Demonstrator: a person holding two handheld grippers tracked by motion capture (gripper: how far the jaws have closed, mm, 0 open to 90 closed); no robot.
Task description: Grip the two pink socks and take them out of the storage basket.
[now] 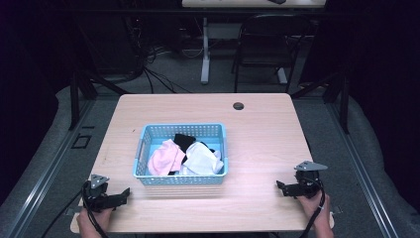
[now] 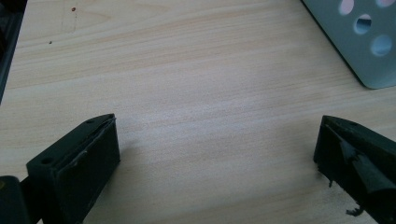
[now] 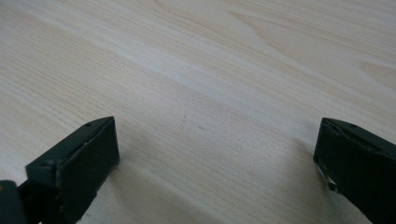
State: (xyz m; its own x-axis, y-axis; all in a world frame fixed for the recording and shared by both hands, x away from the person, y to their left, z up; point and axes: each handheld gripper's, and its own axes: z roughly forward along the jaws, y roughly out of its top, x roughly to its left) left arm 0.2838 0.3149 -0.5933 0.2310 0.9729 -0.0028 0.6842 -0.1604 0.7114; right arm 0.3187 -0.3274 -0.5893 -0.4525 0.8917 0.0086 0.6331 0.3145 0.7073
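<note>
Admittedly, several things were hard to read. The basket (image 1: 181,154) held a heap of clothes whose kinds could not be told: a pink piece (image 1: 165,157) at one side, a white piece (image 1: 202,159) beside it, and black fabric (image 1: 183,141) partly buried behind and between them. In the left gripper view the basket (image 2: 359,42) was cut off at the upper right corner of the frame, so that only a pale wall with round holes showed, ahead of the right-hand jaw and well apart from it. Both persons' hands were cropped by the bottom edge of the high view.

The basket itself was light blue plastic, rectangular, with perforated walls and a handle slot at its end, standing on the wooden table (image 1: 262,134).

The left gripper (image 1: 124,194) (image 2: 217,140) lay low over the table, its jaws spread wide with nothing but bare wood between them; the basket's near corner stood ahead of its tips. The right gripper (image 1: 280,186) (image 3: 217,140) likewise had its jaws wide apart over bare wood grain, holding nothing, with the basket well beyond its tips. A small dark round grommet (image 1: 238,105) sat in the tabletop, far past the basket from both grippers.
</note>
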